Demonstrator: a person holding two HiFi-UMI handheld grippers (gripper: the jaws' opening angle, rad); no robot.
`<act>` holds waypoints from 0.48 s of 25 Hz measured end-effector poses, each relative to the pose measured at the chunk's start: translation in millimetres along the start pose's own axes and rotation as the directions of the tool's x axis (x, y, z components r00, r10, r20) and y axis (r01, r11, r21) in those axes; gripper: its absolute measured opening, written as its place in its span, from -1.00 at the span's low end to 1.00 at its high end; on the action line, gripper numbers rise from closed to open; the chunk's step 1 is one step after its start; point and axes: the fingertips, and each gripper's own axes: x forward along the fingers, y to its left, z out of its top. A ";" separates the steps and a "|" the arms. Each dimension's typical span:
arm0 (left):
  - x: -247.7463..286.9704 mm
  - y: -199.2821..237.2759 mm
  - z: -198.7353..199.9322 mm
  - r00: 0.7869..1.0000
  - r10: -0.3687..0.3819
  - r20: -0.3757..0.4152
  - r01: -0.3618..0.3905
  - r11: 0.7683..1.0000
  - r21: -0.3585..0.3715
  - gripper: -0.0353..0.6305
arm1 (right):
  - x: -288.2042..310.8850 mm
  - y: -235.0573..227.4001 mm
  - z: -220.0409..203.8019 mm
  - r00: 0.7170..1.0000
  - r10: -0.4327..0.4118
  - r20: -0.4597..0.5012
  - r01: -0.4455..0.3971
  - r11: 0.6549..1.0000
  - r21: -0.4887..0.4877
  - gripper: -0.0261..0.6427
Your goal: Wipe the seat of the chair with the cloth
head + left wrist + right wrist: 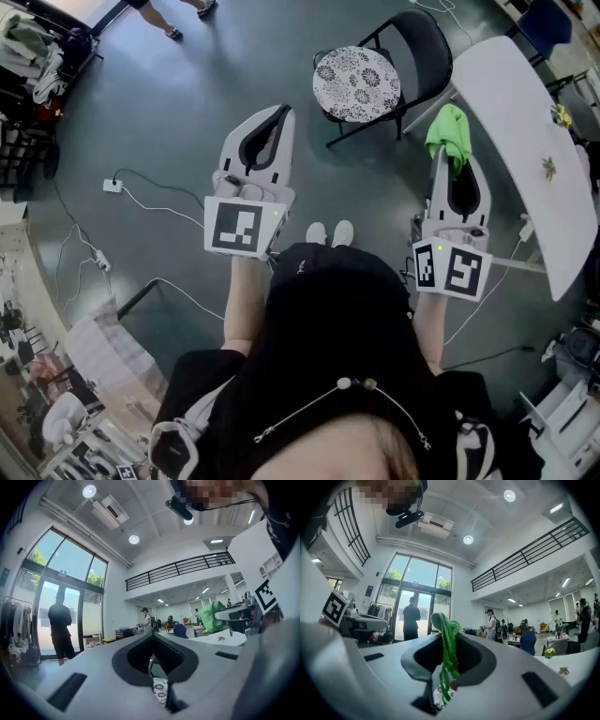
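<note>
The chair (pixel 412 56) has a black frame and a round black-and-white patterned seat cushion (pixel 356 82); it stands on the floor ahead of me, beside the table. My right gripper (pixel 451 142) is shut on a green cloth (pixel 448 129), held in the air to the right of the chair. In the right gripper view the cloth (pixel 448 651) hangs clamped between the jaws of my right gripper (pixel 449 637), with the cushion (pixel 439 696) showing below. My left gripper (pixel 279 114) hovers left of the chair, shut and holding nothing. Its jaws meet in the left gripper view (pixel 151 637).
A white table (pixel 525 141) runs along the right, close to the chair. White cables and a power adapter (pixel 112 186) lie on the floor to the left. My shoes (pixel 329 232) are just behind the grippers. People stand further off in the hall.
</note>
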 end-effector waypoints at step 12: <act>9.9 -20.0 0.2 0.999 -0.037 0.025 0.037 0.999 0.002 -0.88 | 0.1 -15.4 -4.2 1.000 0.013 0.006 -0.013 0.999 0.031 -0.68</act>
